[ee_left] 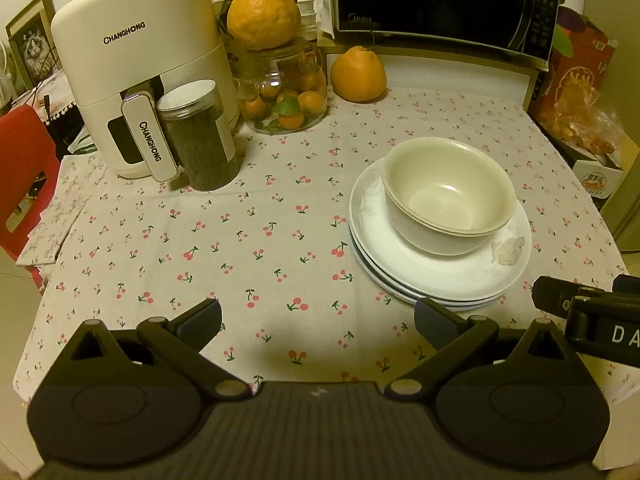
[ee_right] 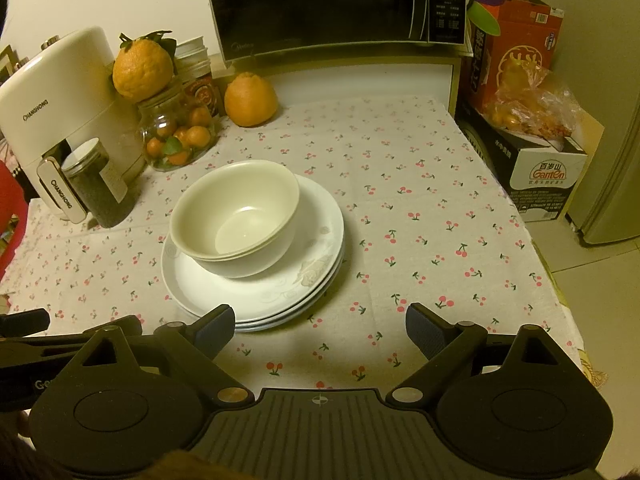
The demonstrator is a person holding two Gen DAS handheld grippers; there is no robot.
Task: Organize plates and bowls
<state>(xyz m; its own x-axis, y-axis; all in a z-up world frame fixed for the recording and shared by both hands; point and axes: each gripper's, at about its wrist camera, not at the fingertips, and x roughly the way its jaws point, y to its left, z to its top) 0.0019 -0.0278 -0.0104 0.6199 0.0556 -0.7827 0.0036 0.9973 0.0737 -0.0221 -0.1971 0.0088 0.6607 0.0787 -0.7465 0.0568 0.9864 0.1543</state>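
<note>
Two nested cream bowls (ee_left: 448, 194) are sitting on a stack of white plates (ee_left: 436, 272), which is resting on the cherry-print tablecloth (ee_left: 240, 240). The left gripper (ee_left: 318, 322) is hovering near the stack's front edge with its fingers spread wide and holding nothing. The right gripper (ee_right: 320, 330) is likewise hanging with its fingers apart and empty, its left fingertip just before the plates' rim. Behind, a dark-filled jar (ee_left: 200, 136) is standing beside a white appliance (ee_left: 132, 64), with a microwave (ee_left: 440, 0) farther back.

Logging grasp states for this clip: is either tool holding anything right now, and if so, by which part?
Nothing is held. The left tool and right tool are both open above the tablecloth, short of the nested bowls on the stacked plates.
</note>
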